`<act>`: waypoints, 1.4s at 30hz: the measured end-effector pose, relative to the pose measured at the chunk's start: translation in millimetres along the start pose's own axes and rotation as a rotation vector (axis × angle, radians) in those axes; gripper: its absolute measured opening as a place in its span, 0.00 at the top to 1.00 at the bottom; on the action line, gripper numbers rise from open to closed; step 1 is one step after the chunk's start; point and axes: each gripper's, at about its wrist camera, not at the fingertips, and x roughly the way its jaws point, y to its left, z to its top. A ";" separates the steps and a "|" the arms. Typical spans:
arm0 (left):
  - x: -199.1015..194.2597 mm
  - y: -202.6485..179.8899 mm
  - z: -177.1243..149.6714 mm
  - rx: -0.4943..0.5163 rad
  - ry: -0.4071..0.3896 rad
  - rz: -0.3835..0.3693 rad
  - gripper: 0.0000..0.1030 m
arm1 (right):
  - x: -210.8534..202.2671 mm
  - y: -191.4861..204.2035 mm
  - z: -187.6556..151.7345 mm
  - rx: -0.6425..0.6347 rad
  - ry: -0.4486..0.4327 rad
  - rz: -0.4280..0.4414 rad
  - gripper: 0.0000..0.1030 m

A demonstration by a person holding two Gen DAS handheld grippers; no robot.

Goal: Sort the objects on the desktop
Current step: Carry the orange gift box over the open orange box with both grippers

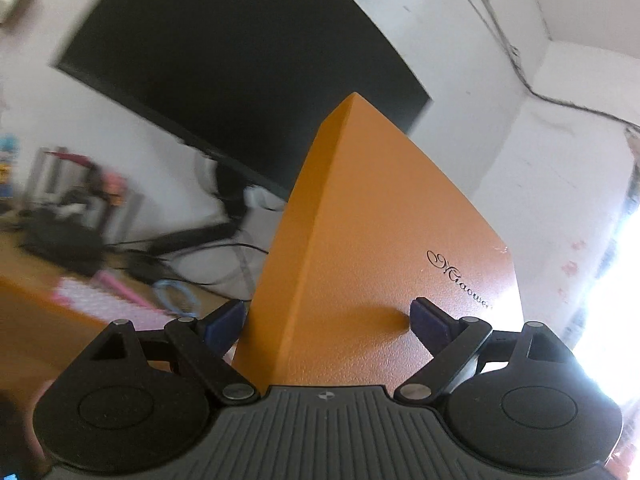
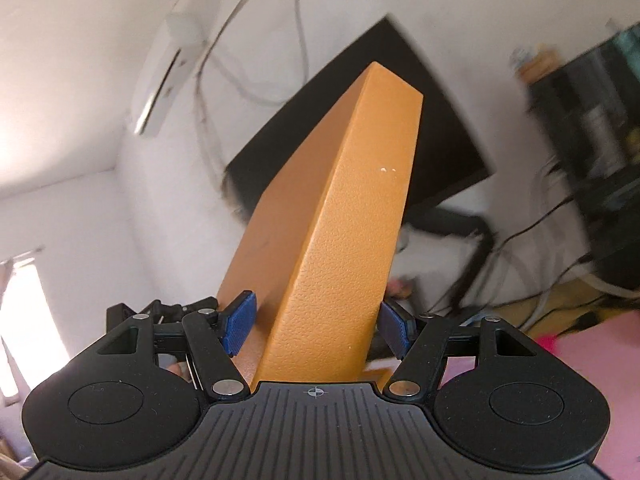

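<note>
An orange notebook with a textured cover and dark script lettering is held up in the air, tilted, between both grippers. My left gripper is shut on it, its blue pads pressing each cover. My right gripper is also shut on the orange notebook, with blue pads on either side of its spine edge. The left gripper's black body shows behind the notebook in the right wrist view.
A black monitor on an arm hangs behind. A wooden desk below carries a pink pad, cables and a blue cable loop. A dark shelf unit stands at the right. White walls surround.
</note>
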 end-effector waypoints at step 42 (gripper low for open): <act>-86.5 165.2 -38.5 -0.168 0.101 0.260 0.14 | 186.3 -47.9 -138.4 0.292 0.376 0.036 0.19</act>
